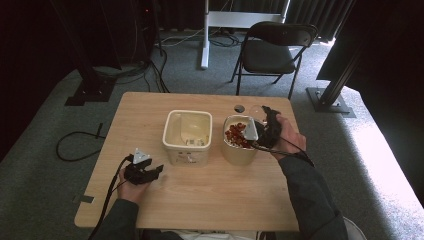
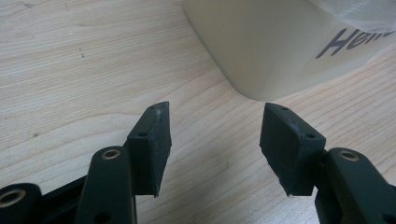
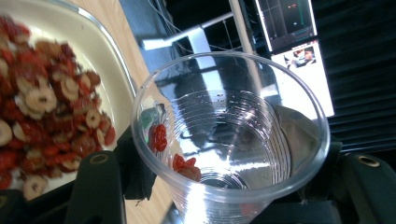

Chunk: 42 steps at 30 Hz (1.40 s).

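right claw [image 3: 224, 186] clamps clear plastic cup [image 3: 229, 135], tipped beside tub of dried jujube slices [image 3: 42, 107] | left claw [image 2: 215, 144] wide open, empty, on bench [image 1: 200, 195] | risk: thin cup buckles, slices spill

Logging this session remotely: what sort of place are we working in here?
Probably a lab or recording studio, not a kitchen: a lone wooden table on grey carpet, dark curtains, metal stand bases, floor cables, a folding chair and a lit screen.
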Available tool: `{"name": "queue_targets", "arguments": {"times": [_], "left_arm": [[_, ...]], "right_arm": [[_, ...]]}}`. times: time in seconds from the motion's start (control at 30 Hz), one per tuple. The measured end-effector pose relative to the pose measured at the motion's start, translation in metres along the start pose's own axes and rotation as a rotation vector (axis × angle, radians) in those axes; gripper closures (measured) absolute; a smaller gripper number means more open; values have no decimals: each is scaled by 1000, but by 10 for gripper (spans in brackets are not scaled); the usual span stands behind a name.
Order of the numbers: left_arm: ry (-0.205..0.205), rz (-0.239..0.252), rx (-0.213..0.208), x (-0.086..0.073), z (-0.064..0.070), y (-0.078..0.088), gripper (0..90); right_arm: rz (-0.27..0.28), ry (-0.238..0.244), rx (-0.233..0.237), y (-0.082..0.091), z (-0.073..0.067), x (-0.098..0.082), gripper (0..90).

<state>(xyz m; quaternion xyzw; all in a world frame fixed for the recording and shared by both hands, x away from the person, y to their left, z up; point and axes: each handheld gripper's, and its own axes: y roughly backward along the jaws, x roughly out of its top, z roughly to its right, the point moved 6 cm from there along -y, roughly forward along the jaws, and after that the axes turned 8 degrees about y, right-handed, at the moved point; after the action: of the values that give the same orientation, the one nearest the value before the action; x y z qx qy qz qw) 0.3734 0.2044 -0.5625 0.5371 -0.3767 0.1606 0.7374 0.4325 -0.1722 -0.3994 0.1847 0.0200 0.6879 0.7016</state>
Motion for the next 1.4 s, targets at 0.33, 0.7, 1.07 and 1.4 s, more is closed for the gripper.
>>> {"name": "queue_targets", "arguments": {"times": [0.33, 0.7, 1.07, 1.4], "left_arm": [[-3, 0, 5, -1, 0, 1, 441], [1, 3, 5, -2, -1, 2, 442], [-6, 0, 2, -1, 0, 2, 442], [-5, 0, -1, -1, 1, 1, 442]], "right_arm": [[60, -199, 87, 2, 13, -7, 356], [166, -485, 215, 4, 31, -13, 357], [245, -643, 308, 7, 41, -13, 357], [279, -717, 364, 6, 44, -13, 356]]}}
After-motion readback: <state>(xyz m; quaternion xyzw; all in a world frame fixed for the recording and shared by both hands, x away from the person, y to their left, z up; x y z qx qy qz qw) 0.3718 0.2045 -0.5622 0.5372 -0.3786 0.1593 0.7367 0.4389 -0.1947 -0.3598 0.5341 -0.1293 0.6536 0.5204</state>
